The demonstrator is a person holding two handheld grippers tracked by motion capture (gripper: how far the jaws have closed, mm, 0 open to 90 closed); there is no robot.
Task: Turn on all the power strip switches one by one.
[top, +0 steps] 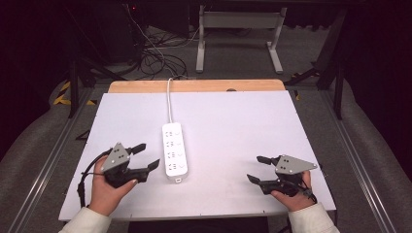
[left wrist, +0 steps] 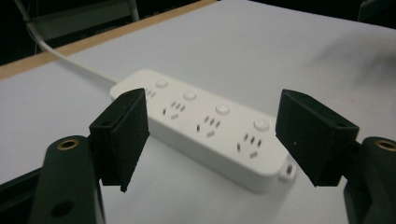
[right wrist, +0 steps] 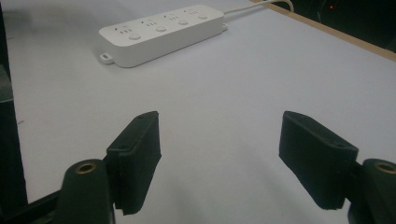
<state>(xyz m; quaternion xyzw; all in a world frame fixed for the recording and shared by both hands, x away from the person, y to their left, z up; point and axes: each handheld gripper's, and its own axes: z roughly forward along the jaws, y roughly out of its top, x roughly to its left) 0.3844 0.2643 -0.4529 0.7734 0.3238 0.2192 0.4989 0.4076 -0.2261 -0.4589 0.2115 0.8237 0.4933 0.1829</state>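
White power strip [top: 175,155] with four socket rows and round buttons, white cord [top: 169,99] running to the table's [top: 243,121] far edge, lying left of centre, left gripper [top: 145,156] beside it, jaws apart, right gripper [top: 258,169] near the right edge, jaws apart

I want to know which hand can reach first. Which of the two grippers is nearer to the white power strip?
The left gripper: it sits just beside the power strip, open and holding nothing. The right gripper is much farther away.
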